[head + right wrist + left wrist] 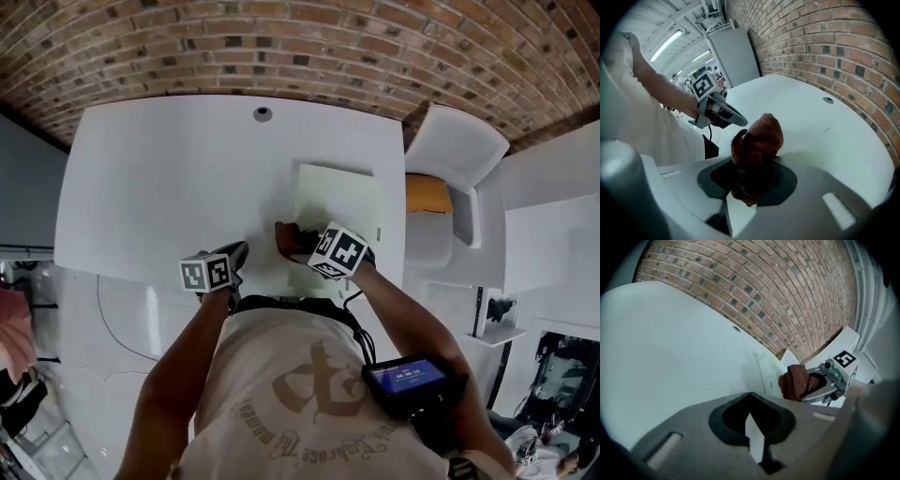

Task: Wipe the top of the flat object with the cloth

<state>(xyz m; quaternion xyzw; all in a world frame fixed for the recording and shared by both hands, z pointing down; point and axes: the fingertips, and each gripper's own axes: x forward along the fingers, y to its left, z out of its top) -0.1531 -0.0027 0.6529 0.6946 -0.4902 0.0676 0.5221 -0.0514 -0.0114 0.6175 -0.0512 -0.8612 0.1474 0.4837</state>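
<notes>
— Right gripper (754,173)?
— Clamped on bunched brown cloth (757,140), down at the left edge of the pale green flat rectangular board (342,202), towards its near corner.
— Left gripper (752,427)?
— Closed tight, nothing between the jaws. Just left of the board's near corner, above the white table (169,178).
— Beyond the board?
— Red-brown brick wall (300,47), past the far edge.
</notes>
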